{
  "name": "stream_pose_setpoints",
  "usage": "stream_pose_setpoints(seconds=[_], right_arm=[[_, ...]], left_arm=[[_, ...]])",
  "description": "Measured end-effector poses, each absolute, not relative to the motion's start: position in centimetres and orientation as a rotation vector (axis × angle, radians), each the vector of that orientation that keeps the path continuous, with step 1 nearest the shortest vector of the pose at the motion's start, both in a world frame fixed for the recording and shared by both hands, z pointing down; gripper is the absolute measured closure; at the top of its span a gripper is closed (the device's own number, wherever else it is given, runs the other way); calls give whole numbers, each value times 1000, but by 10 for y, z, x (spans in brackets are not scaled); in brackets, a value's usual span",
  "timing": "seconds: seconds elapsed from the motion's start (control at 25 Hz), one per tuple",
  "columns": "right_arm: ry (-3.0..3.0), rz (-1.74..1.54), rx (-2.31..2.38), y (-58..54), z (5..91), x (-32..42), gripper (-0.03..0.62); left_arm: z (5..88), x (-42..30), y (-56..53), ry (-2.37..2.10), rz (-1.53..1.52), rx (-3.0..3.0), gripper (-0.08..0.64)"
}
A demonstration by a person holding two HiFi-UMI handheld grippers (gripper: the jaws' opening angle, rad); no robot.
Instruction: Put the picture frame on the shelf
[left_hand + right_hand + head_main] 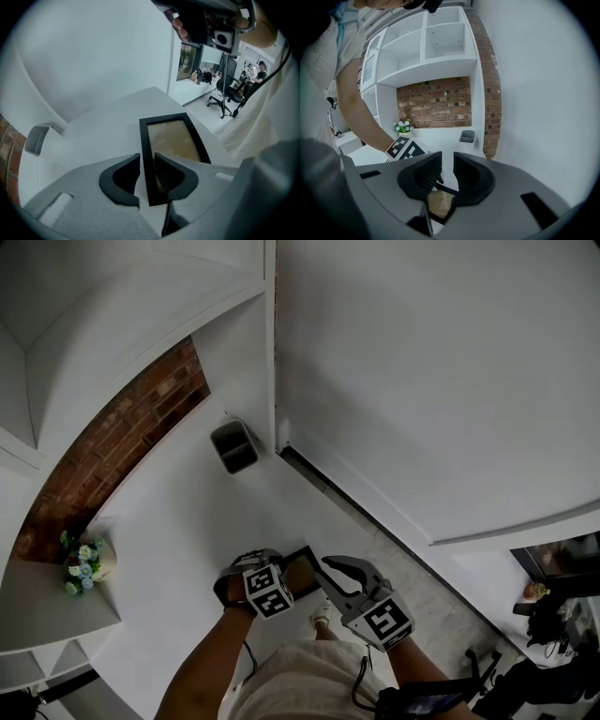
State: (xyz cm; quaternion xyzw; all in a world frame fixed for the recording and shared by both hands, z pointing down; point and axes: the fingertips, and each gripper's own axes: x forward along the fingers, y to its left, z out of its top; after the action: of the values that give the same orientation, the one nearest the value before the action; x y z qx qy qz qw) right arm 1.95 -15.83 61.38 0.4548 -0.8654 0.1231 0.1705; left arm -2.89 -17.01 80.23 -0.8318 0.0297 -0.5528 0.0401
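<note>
Frame (173, 140) — black, lying flat on the white counter (103, 126) between your two grippers.
Your left gripper (147, 157) — points steeply down, jaws a little apart, astride the frame's left rail at its near end, not clamped on it.
Your right gripper (447, 155) — jaws parted, nothing in the narrow gap; a frame corner shows just below them.
Grey bin (234, 446) stands at the counter's back corner, flowers (82, 563) well to its left.

The left tongs (146, 163) and right tongs (447, 164) share one build: pale grey shells, black curved pads ribbed inside, and a marker cube (268, 591) printed with black-and-white squares. A black cable (359, 681) hangs by the right forearm. The person wears a pale short-sleeved top (344, 28).
</note>
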Motion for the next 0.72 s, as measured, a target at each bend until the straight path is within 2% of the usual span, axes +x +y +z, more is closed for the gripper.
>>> stream_pose_setpoints(seconds=[0.72], right_arm=[[-2455, 349, 1263, -163, 612, 19, 505]], left_arm=[[792, -29, -174, 163, -1682, -2718, 489]])
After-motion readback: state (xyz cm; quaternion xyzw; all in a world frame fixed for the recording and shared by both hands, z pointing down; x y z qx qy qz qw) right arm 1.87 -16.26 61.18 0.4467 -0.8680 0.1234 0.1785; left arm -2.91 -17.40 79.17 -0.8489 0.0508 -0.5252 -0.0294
